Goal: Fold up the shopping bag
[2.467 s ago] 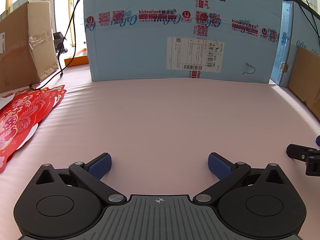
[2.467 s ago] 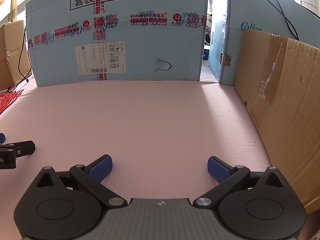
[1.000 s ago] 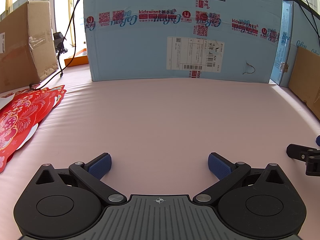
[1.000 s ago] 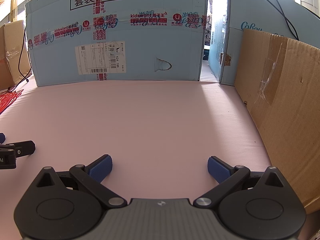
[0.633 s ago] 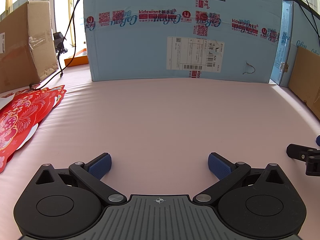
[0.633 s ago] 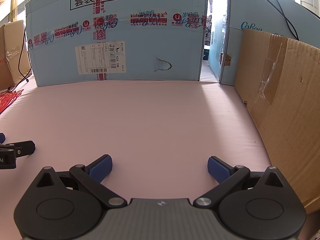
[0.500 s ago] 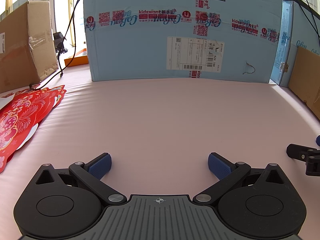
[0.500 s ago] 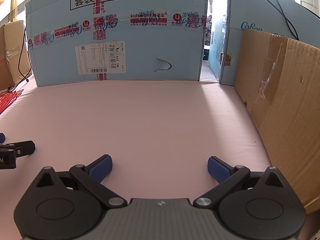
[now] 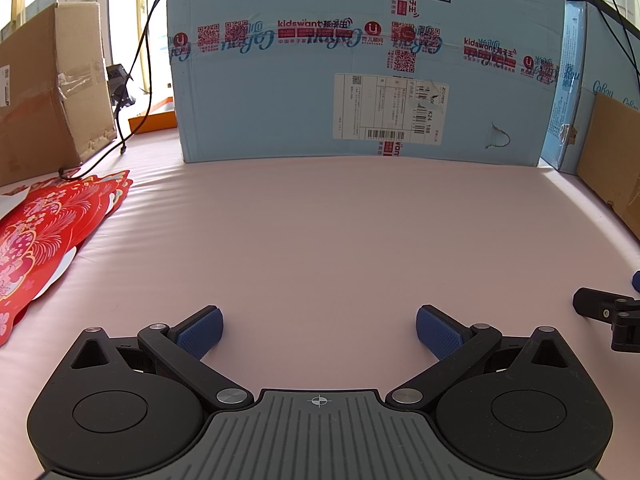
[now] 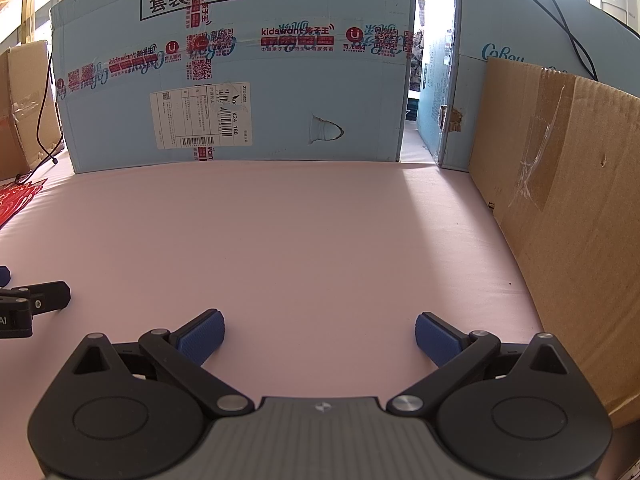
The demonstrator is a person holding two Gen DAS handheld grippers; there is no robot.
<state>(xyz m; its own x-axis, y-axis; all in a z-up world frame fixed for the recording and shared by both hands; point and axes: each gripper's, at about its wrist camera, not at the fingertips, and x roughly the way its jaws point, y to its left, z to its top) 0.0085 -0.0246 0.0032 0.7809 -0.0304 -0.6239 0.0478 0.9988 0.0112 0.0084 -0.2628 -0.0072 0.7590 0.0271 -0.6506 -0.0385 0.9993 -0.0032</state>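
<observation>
A red shopping bag (image 9: 44, 232) with a floral print lies flat on the pink table surface (image 9: 340, 232) at the far left of the left wrist view; only its corner (image 10: 16, 198) shows in the right wrist view. My left gripper (image 9: 319, 330) is open and empty, low over the pink surface, to the right of the bag. My right gripper (image 10: 319, 332) is open and empty, further right. Each gripper's finger shows at the other view's edge.
A large light-blue carton (image 9: 360, 64) stands across the back. Brown cardboard boxes stand at the left (image 9: 48, 92) and along the right (image 10: 568, 208). A black cable (image 9: 132, 80) hangs at the back left.
</observation>
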